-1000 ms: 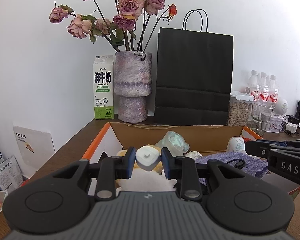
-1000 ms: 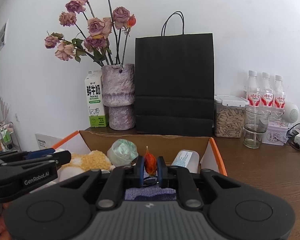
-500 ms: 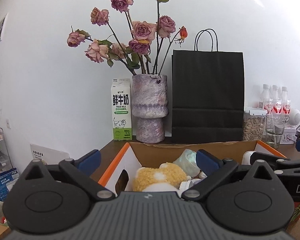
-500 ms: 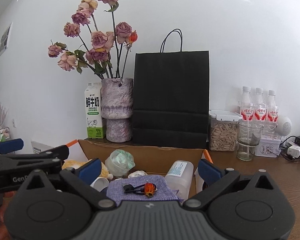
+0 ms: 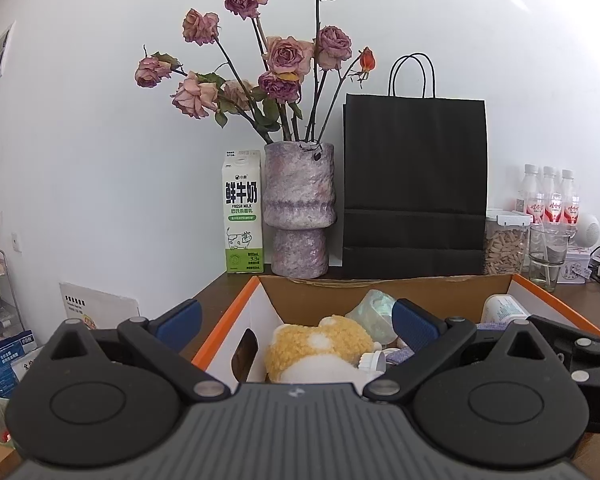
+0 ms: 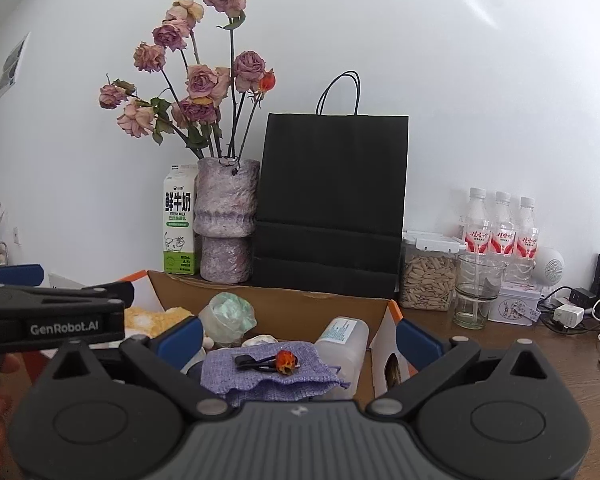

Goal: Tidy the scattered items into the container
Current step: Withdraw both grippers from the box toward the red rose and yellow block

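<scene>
Both my grippers hang over the near edge of the cardboard box [image 5: 312, 300], and neither one has hold of anything. My left gripper [image 5: 296, 322] has its jaws spread as wide as they go, with the blue pads standing out to either side and nothing between them. My right gripper [image 6: 298, 334] is spread just as wide and bare too.

The box sits on the brown table [image 6: 540, 364], orange along its rim, with its far wall up against the things at the back. Inside on the left lies a yellow and white plush toy [image 5: 320, 348], and beyond it a pale green crumpled wrapper [image 6: 226, 314]. Toward the right lies a purple woven cloth [image 6: 268, 376], and on top of it rests a black hair clip with an orange flower [image 6: 278, 362]. Just right of the cloth a translucent plastic bottle [image 6: 342, 340] lies against the box's right wall.

Behind the box, from left to right, stand a milk carton [image 5: 243, 212], a mottled purple vase of dried roses [image 5: 299, 208], a black paper bag [image 5: 414, 184], a jar of seeds [image 6: 428, 276], a glass [image 6: 476, 296] and three water bottles [image 6: 500, 224].
</scene>
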{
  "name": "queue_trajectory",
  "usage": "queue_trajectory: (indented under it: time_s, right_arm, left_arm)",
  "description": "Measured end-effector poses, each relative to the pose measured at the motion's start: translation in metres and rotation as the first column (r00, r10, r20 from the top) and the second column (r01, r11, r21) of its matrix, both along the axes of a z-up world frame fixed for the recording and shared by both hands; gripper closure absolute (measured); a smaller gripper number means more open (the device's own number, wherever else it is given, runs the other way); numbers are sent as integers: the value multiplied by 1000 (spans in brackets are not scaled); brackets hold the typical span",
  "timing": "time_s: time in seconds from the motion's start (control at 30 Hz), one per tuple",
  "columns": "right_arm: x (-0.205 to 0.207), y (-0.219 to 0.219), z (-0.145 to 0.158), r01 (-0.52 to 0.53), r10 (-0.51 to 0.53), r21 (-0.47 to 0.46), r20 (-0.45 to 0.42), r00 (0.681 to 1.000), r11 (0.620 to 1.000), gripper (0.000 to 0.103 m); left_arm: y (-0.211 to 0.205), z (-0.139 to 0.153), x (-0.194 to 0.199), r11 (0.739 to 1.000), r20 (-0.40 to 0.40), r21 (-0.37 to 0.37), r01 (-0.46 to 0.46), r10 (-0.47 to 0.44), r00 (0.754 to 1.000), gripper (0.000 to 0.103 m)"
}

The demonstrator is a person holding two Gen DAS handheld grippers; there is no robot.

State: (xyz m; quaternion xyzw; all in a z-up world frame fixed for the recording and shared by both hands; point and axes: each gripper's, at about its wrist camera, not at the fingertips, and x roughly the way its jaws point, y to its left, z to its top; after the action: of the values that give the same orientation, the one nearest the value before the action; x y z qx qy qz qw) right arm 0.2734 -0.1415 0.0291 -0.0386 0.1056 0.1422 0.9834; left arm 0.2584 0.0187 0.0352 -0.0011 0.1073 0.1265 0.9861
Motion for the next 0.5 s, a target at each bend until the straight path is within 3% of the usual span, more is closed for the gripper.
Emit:
queue_trajectory:
  time_s: [0.5]
  right_arm:
    - [-39,-15,-4,-22,20,-32,-37,999,999,0]
  left_arm:
    - [0,-4,-44,998,2,-5,58,-58,998,0]
